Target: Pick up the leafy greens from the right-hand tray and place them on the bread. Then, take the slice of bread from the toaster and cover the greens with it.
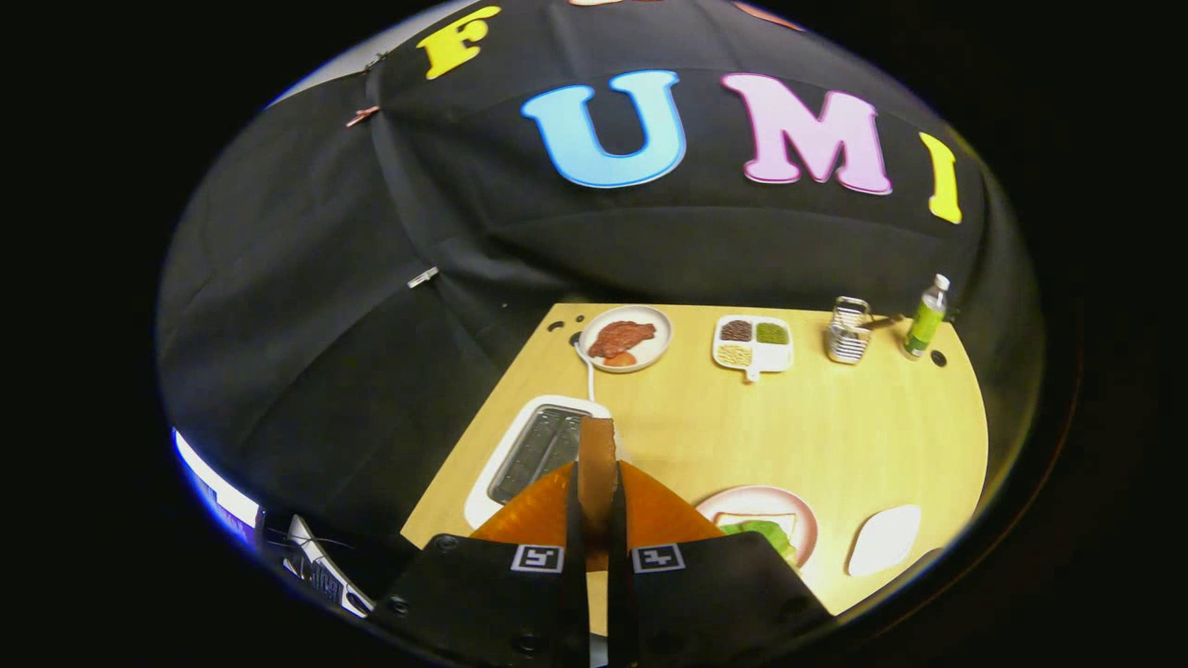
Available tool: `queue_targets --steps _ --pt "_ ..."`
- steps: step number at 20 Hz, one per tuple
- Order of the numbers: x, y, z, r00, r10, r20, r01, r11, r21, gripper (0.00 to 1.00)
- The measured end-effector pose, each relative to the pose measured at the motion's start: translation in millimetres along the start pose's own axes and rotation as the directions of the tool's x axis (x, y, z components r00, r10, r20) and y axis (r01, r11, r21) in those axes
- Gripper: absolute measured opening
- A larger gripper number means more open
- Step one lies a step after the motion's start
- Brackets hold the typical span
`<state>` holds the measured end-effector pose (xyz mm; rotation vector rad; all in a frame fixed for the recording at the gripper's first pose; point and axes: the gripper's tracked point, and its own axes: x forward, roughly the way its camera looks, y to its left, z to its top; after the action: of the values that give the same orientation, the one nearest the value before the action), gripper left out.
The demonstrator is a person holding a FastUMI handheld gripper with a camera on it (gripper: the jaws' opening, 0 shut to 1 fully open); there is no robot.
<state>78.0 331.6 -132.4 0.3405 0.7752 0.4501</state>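
Right now the jaws of the gripper (597, 506) are pinching a slice of bread (597, 461) edge-on, both fingers (573, 520) pressing on its flat sides, holding it upright above the wooden counter (835, 436). Just beyond the slice, the white toaster (534, 447) is lying open-topped. To the right of the fingers, a pink plate (804, 520) is carrying another bread slice (770, 520) with leafy greens (766, 535) resting on it. Beside that plate, a white tray (884, 540) is sitting bare. Farther back are standing a plate of meat (626, 339), a divided dish (753, 344), a metal rack (848, 330) and a green bottle (926, 317).
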Motion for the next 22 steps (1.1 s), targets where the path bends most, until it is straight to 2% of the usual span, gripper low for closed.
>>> queue_targets --steps 8,13,17,22 --pt "11.3 -123.5 -69.5 0.987 -0.152 -0.059 0.156 0.985 0.074 0.12" --pt "41.8 -119.2 -99.7 0.993 -0.077 -0.085 0.093 0.975 0.204 0.12" --pt "61.7 -111.1 -107.0 0.999 -0.030 -0.042 0.041 0.963 0.268 0.12" --pt "78.0 -138.0 -133.5 0.997 -0.044 -0.056 0.061 0.929 0.365 0.12"
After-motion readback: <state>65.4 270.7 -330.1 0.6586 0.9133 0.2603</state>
